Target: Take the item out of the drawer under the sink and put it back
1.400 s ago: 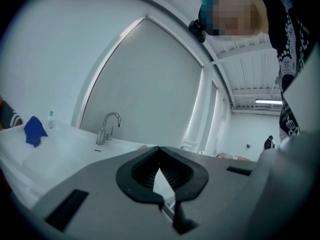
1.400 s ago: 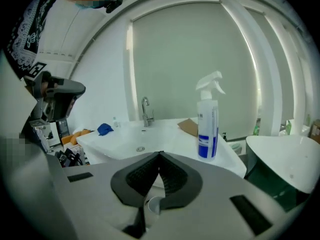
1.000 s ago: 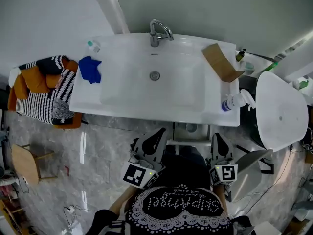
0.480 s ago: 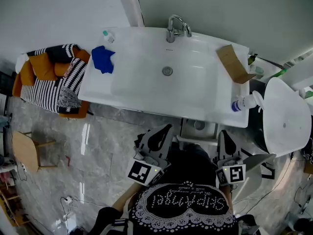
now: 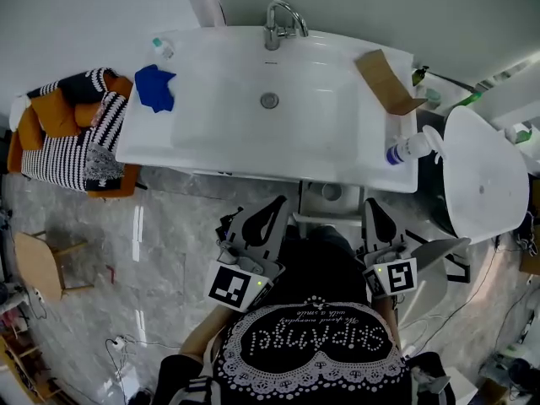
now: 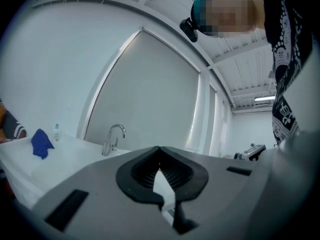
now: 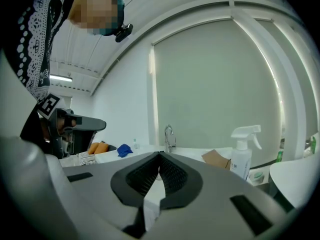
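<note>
In the head view the white sink with its tap lies ahead of me. Below its front edge a grey compartment shows, with a small round thing in it; I cannot tell what that is. My left gripper and right gripper hang side by side just short of that edge, pointing level at the sink. In the left gripper view the left gripper is shut with nothing in it. The right gripper is also shut and holds nothing.
On the sink top lie a blue cloth, a small bottle, a brown cardboard piece and a white spray bottle. A white oval lid stands right. Striped and orange clothes are piled left, a wooden stool below.
The head view has swayed right, then back left. Both grippers stay shut side by side in front of the sink; the right one has lifted slightly.
</note>
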A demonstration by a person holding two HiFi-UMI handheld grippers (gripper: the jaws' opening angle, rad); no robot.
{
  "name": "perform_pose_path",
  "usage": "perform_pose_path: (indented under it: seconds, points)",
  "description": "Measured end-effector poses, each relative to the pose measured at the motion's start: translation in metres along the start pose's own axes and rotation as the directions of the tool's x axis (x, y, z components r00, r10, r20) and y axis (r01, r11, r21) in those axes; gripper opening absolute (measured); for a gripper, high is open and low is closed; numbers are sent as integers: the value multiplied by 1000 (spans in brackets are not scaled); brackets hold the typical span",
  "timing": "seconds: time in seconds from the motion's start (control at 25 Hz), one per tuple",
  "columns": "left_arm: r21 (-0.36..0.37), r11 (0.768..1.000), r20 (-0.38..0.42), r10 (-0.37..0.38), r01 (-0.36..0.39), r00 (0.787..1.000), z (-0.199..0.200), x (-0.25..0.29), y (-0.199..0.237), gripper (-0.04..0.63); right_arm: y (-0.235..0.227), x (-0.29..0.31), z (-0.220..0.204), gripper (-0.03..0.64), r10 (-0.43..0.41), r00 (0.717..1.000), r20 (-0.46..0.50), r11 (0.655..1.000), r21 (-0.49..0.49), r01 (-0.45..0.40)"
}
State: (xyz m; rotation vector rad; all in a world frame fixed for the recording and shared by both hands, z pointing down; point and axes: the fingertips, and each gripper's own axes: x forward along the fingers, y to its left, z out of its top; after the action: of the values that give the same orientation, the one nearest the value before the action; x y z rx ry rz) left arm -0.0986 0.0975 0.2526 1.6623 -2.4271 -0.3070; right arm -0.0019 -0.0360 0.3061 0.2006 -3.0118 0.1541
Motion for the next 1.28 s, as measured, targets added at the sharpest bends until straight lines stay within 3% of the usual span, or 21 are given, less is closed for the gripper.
perform_pose_path:
  seconds: [0.44,0.8,1.04,1.28]
  points:
    - [18,995,-33,-97,98,995,-8,8,-24,5,-6,-24,-3,18,-60,998,26,998,-31,61]
    - [23,987,-69,-155,157,985,-17,8,-45,5,-8,-39,-9,18,-110,994,-1,994,-2,110]
    - [18,993,-72,-115,117,991,-19,-1,-40,5,-5,-40,-19,18,-87,995,-41,996,-27,86]
    - [6,995,-75,-101,102,992,-21,-8,-38,5,6,-37,-38,18,-48,991,-125,986,-163,27]
